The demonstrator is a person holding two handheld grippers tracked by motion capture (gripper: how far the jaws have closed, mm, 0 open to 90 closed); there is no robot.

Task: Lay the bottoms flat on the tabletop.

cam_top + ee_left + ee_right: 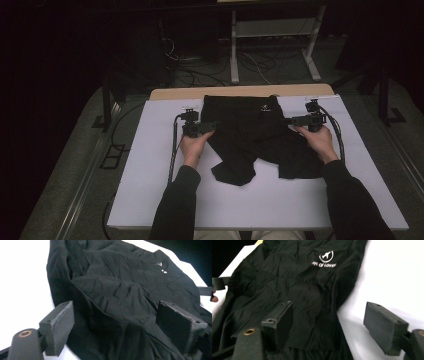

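Black garment (255,132) lies crumpled at centre of the white counter (150,190), white logo (325,257) near its upper edge. Left gripper (210,125) sits at the garment's left edge, jaws released, cloth between them but not pinched. Right gripper (289,120) at the right edge, jaws also released, over cloth and counter.

Spread tongs (328,327) over black garment (294,282)

One black garment (252,134), two grippers, one white table (150,150).
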